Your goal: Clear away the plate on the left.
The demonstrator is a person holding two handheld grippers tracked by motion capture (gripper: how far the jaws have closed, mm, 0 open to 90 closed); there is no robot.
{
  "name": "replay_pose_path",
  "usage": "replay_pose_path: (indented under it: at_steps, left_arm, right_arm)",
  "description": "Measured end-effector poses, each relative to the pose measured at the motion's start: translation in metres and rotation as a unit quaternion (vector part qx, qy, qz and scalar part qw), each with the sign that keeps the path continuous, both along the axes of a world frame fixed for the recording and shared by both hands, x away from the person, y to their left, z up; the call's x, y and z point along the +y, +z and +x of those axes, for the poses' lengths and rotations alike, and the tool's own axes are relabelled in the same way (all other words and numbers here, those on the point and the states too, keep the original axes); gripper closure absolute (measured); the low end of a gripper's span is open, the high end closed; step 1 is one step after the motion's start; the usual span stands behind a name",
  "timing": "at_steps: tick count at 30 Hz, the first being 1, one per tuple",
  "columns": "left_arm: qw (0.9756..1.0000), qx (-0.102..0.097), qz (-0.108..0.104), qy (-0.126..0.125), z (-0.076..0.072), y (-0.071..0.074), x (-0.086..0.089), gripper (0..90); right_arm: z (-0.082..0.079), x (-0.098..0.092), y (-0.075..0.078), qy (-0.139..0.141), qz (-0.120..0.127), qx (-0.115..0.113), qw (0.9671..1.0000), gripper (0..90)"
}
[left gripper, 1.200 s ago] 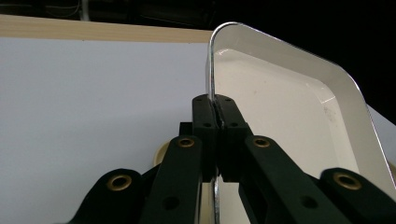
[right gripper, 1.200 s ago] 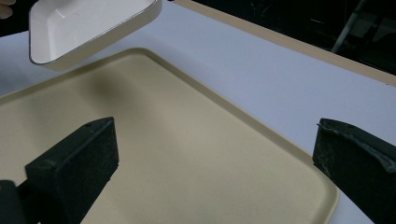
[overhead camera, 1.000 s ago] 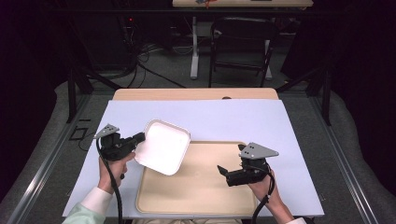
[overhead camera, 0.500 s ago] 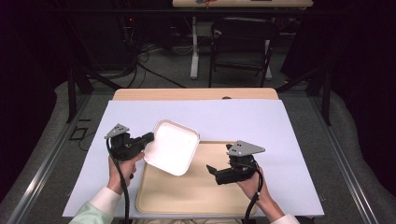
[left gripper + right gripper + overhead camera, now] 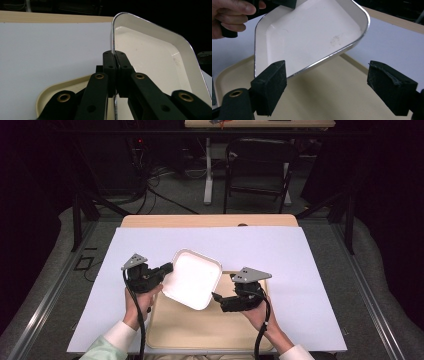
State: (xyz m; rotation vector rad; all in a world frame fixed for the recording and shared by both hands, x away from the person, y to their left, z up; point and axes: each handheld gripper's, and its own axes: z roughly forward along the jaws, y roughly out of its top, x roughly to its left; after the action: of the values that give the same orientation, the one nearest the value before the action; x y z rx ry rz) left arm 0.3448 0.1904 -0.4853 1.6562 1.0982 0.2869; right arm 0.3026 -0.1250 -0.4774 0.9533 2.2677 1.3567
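White dish point(image 5: 192, 279) held tilted over the tan tray point(image 5: 200, 332), centre of the high view.
Left gripper point(image 5: 167, 268) pinches its rim; right gripper point(image 5: 216, 297), apparently just beside it, has been narrowing its jaws, nothing gripped.

The high camera is hanging above the person's edge of the table point(image 5: 320, 270), looking forward and down from well back, taking in the white sheet, the floor and a chair point(image 5: 260, 165) beyond. The left gripper point(image 5: 165, 268) is carrying a camera that is staring along its own jaws from very close, facing the white tray point(image 5: 155, 47) edge-on. The right gripper point(image 5: 216, 298) is carrying another, sitting low and close and looking across the beige tray point(image 5: 332, 87) towards the other hand point(image 5: 230, 15). All three views are sharing the white tray point(image 5: 192, 279) and the beige tray point(image 5: 200, 330) under it.
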Motion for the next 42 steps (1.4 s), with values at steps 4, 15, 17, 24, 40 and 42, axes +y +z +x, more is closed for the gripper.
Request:
replay_pose_path:
  at_steps: [4,15,17,24,40,42]
  left_arm:
    - [1.0000,-0.002,-0.003,-0.001,-0.001,-0.001,-0.005,88.1]
    - [0.9999,-0.008,-0.004,-0.010,-0.005,-0.003,-0.011,87.7]
    - [0.9999,-0.008,-0.004,-0.012,-0.006,-0.003,-0.011,87.4]
    - [0.9998,-0.011,-0.002,-0.019,-0.009,-0.002,-0.012,87.0]
    - [0.9990,-0.011,0.003,-0.043,-0.020,-0.002,-0.015,86.0]
    - [0.9989,-0.010,0.001,-0.046,-0.021,-0.002,-0.016,85.8]
  right_arm:
    - [0.003,0.007,-0.001,0.000,-0.001,0.009,1.0000,16.8]
    - [0.011,0.010,-0.007,-0.027,-0.006,0.033,0.9991,41.7]
    - [0.012,0.009,-0.009,-0.028,0.000,0.041,0.9988,45.6]
    - [0.012,0.006,-0.008,-0.033,0.002,0.039,0.9987,57.2]
    - [0.010,-0.008,0.001,-0.035,0.009,0.025,0.9990,68.9]
    - [0.010,-0.009,0.002,-0.034,0.011,0.023,0.9991,69.9]
